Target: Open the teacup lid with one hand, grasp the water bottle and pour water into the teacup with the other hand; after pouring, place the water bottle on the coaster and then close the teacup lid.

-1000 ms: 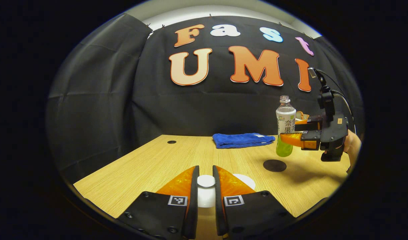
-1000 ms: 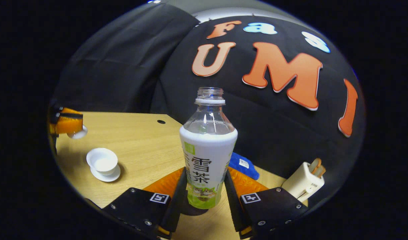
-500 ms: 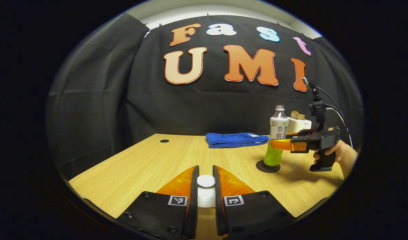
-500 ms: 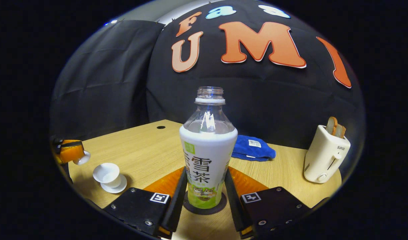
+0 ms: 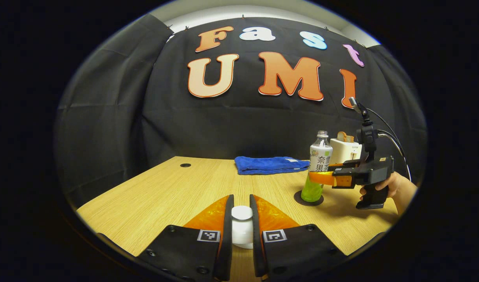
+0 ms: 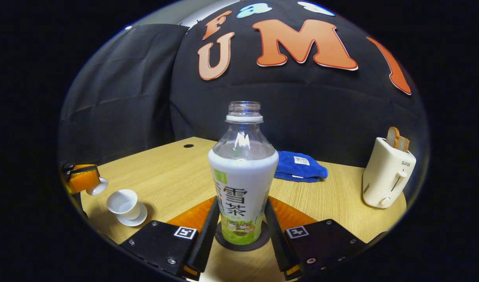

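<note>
one water bottle [image 6: 242, 184], one coaster [image 6: 263, 239], one teacup [image 6: 124, 203] on one saucer [image 6: 139, 218], one lid [image 5: 242, 227], one blue towel [image 6: 300, 169], one toaster [image 6: 386, 178], two grippers.

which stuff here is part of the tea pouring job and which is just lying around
Job:
clear plastic water bottle
round dark coaster
white teacup on saucer
white teacup lid
left gripper
right gripper

Lying about:
folded blue towel
cream toaster

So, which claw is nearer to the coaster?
Right. The right claw grips the water bottle standing on the coaster; the left claw, holding the lid, is farther away.
</note>
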Tool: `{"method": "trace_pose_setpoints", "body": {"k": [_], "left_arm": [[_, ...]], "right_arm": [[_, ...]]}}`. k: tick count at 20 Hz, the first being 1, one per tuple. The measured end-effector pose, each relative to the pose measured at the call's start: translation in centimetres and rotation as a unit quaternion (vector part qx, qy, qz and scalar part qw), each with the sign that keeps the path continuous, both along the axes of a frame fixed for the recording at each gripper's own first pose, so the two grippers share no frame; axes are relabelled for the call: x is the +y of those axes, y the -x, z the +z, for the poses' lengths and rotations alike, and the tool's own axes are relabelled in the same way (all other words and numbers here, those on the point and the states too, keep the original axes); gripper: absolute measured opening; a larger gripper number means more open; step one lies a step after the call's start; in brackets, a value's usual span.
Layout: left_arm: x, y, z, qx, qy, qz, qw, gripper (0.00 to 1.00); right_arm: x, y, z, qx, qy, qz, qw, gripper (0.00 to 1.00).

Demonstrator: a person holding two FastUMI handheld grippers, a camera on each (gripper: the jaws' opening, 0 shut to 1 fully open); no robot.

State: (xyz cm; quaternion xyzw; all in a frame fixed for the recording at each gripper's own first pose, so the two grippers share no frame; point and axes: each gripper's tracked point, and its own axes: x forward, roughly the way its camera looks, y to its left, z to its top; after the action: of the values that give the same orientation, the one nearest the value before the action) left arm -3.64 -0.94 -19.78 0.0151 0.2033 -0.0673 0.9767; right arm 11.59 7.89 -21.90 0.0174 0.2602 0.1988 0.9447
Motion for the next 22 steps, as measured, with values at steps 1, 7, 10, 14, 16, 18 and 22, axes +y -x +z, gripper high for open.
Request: {"method": "trace_pose_setpoints", "body": {"k": [1, 7, 10, 14, 16, 18, 22], "left_arm": [[-0.4, -0.1, 0.1, -0.001, 0.002, -0.002, 1.000, 0.22], [-1.8, -1.4, -0.6, -0.005, 0.015, -0.010, 1.000, 0.22], [-2.4, -1.9, -1.6, 0.005, 0.014, -0.015, 1.000, 0.26], [-2.8, -2.3, -2.9, 0.015, -0.002, -0.022, 1.000, 0.22], [-2.9, -2.4, -3.7, 0.021, -0.007, -0.026, 0.999, 0.26], [-3.0, -2.3, -4.5, 0.031, -0.013, -0.027, 0.999, 0.26], [-2.6, -2.3, -5.3, 0.038, -0.025, -0.023, 0.999, 0.26]], "right_arm": [[0.0, 0.8, 0.0, 0.004, 0.002, 0.002, 1.000, 0.70], [-0.3, 1.4, 0.9, -0.004, 0.011, 0.009, 1.000, 0.92], [-1.0, 2.0, 1.6, -0.016, 0.015, 0.003, 1.000, 0.98], [-2.0, 3.3, 2.0, -0.014, 0.005, 0.000, 1.000, 0.98], [-2.6, 4.0, 2.0, -0.013, 0.003, -0.004, 1.000, 0.98], [-3.2, 4.6, 2.0, -0.010, -0.004, -0.010, 1.000, 0.98], [-4.4, 5.5, 2.9, -0.018, -0.010, -0.026, 0.999, 0.98]]}}
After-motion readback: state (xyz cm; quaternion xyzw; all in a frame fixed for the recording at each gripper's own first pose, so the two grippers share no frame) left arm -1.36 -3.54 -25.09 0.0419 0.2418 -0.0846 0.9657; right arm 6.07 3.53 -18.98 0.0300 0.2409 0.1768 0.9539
